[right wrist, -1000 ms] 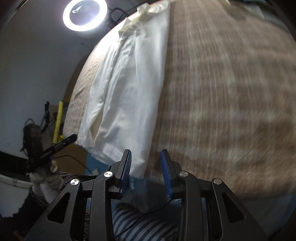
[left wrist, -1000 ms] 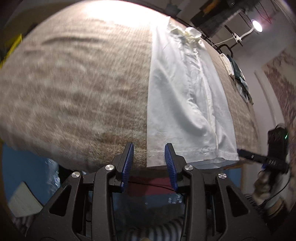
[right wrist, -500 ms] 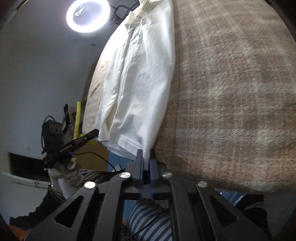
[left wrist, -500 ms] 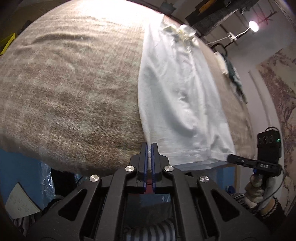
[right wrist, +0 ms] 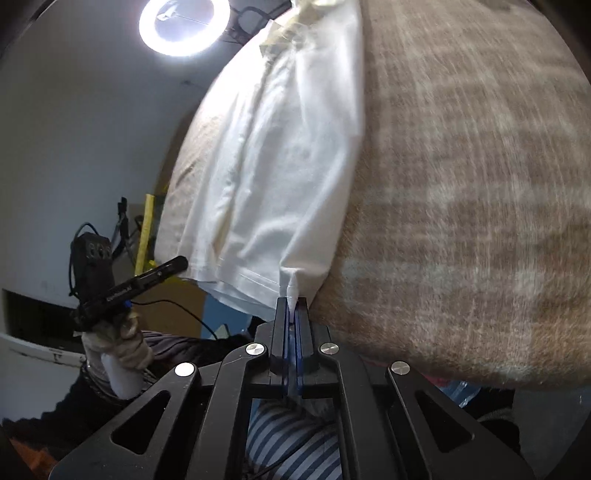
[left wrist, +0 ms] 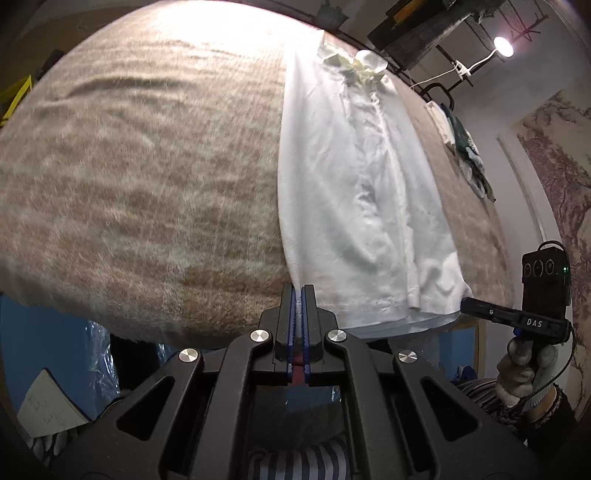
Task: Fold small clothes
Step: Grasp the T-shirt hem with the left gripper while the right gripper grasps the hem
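White shirt (left wrist: 354, 192): thin matt woven cloth, creased; table cover (left wrist: 140, 177): rough, fuzzy beige fabric.

Ring-light (right wrist: 184, 26) glare; fisheye-warped, blurred edges

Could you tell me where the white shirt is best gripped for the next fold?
Grip the white shirt at its two hem corners, coming from the near table edge: it lies narrow, hem overhanging that edge. The left hand-held gripper and right hand-held gripper already pinch there.
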